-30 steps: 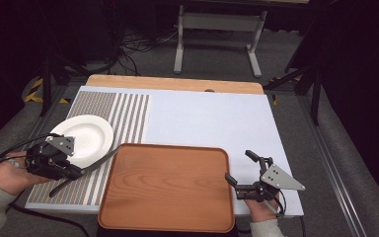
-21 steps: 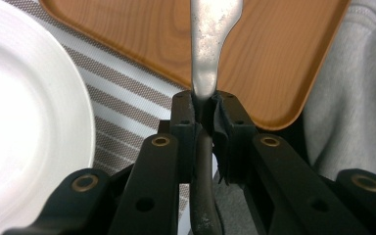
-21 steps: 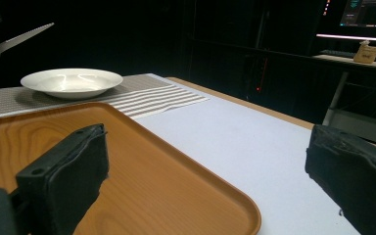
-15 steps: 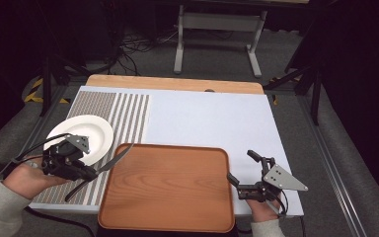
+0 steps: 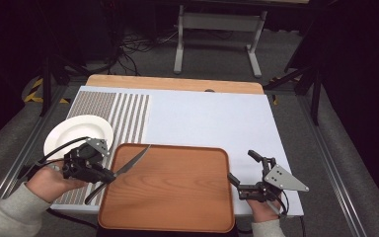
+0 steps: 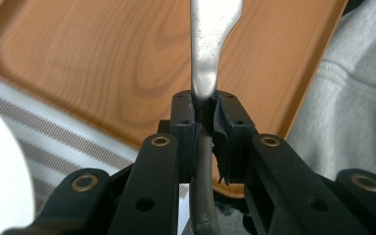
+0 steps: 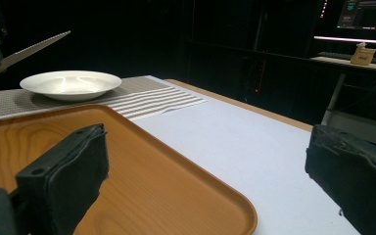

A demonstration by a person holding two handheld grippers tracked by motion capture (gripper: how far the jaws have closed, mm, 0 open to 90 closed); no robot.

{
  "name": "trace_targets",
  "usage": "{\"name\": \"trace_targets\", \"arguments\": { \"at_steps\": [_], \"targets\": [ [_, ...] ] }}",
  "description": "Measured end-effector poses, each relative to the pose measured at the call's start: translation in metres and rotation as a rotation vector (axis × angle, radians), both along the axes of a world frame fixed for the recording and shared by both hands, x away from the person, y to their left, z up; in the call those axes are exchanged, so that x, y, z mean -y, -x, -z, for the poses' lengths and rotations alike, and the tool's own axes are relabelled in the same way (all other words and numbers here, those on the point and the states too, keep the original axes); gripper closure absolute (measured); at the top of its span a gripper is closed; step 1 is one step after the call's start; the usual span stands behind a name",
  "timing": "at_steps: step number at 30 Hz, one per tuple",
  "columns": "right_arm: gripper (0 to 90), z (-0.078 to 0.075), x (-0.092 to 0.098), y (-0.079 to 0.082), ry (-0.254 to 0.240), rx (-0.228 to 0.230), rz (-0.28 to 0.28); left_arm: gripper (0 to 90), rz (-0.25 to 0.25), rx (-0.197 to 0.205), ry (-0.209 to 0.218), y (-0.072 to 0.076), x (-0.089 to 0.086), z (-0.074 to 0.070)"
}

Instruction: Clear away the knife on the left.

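A silver knife is clamped in my left gripper, which is shut on its handle just off the left rim of the wooden tray. The blade points up and right, over the tray's near-left corner. In the left gripper view the knife rises from between the shut jaws of the left gripper above the tray. My right gripper stands open at the tray's right edge, holding nothing. In the right gripper view its pads sit wide apart over the tray.
A white plate rests on the striped mat at the left, behind the left gripper; the plate also appears far off in the right gripper view. The white tabletop stretches behind the tray. A wooden strip runs along the far edge.
My left gripper has carried the knife rightward from the striped mat to the tray's left rim, and the blade now reaches over the tray. The right gripper has barely shifted.
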State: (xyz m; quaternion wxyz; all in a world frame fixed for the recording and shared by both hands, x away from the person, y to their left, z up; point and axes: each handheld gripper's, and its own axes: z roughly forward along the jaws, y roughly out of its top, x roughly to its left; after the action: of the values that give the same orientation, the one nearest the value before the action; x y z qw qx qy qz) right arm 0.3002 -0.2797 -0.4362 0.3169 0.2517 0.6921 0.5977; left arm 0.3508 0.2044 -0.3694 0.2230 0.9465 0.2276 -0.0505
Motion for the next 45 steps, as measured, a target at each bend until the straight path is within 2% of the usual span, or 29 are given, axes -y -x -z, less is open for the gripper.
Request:
{"name": "trace_targets", "arguments": {
  "at_steps": [6,13,27,33,37,41,45],
  "targets": [
    [2.8,0.000,0.001,0.000,-0.002,0.005,-0.003,79.9,-0.024,-0.004,0.008,0.003,0.013,0.007],
    [2.8,-0.001,0.001,0.001,-0.001,0.007,-0.003,79.9,-0.062,-0.032,0.005,0.003,0.022,0.014],
    [2.8,-0.001,0.001,0.001,-0.001,0.012,-0.003,79.9,-0.076,-0.081,0.004,0.002,0.039,0.029],
    [2.8,-0.001,0.001,0.001,-0.002,0.012,-0.003,79.9,-0.099,-0.093,-0.014,0.001,0.044,0.035],
    [2.8,-0.001,0.002,0.001,-0.003,0.012,-0.005,79.9,-0.101,-0.097,-0.006,0.000,0.046,0.039],
    [2.8,-0.001,0.001,0.001,-0.001,0.010,-0.002,79.9,-0.119,-0.109,-0.033,-0.002,0.049,0.045],
    [2.8,-0.001,0.001,0.001,-0.003,0.012,-0.005,79.9,-0.112,-0.115,-0.041,-0.003,0.050,0.049]
  ]
}}
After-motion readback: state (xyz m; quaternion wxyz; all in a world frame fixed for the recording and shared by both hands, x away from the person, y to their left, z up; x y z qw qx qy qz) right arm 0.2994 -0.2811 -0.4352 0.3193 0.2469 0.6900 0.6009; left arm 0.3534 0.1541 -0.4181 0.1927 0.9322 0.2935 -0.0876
